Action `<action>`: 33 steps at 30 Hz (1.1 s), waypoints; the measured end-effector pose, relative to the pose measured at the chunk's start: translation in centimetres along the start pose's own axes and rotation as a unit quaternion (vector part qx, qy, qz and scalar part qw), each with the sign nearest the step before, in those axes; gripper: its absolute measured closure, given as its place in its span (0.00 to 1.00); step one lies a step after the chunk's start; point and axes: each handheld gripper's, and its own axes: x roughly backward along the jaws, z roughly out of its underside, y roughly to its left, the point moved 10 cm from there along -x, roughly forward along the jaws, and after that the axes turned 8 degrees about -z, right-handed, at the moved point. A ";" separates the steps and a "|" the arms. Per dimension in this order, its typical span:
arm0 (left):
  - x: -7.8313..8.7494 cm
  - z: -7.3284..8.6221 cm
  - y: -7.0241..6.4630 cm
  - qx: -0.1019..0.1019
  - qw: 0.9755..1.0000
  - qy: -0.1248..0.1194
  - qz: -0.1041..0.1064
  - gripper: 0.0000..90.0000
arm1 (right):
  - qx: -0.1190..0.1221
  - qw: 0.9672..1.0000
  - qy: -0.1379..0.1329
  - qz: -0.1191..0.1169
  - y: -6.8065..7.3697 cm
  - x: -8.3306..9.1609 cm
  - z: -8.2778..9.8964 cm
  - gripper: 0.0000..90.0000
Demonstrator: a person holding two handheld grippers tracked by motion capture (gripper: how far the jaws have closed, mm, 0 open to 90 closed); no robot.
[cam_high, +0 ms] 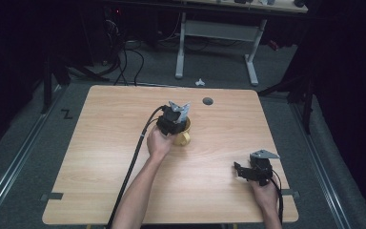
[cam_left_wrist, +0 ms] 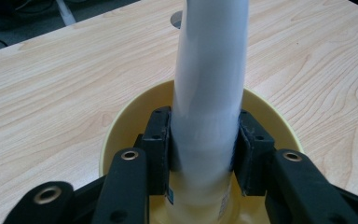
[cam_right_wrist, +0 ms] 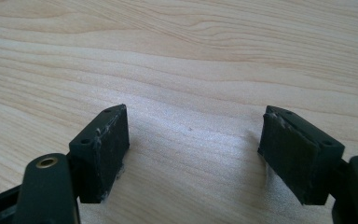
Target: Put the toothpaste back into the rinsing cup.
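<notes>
On the left of the high view, my left claw (cam_high: 178, 114) sits over a yellow cup (cam_high: 183, 135) near the middle of the table (cam_high: 100, 157). The left hand (cam_high: 158, 143) holds it from the near side, and its black cable (cam_high: 132, 167) runs back along the arm.

In the left gripper view the claw is pinching a white tube (cam_left_wrist: 212, 84). Both pads (cam_left_wrist: 157, 140) press on its sides, low down, just above where the tube goes into the cup (cam_left_wrist: 121, 126). The tube stands up out of the cup, w/ its low end inside. I think I grip it low so it stays straight and doesn't tip while it goes in or comes out. Can't tell which way it's going.

Writing: there's a small label patch at the very bottom of the tube, w/ a bit of blue, but it's too small and blurry to read. No brand seen.

A dark round spot (cam_high: 208, 100) lies on the table past the cup, prob. a cable hole.

On the right, my right claw (cam_high: 240, 171) rests low by the near right edge, well apart from the cup. In the right gripper view it's spread wide w/ nothing but bare wood between the pads (cam_right_wrist: 103, 149). I think it's just parked out of the way.
</notes>
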 end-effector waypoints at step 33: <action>0.3 0.3 0.4 0.002 1.000 0.003 -0.001 0.61 | 0.000 1.000 0.000 0.000 0.0 0.0 0.0 0.27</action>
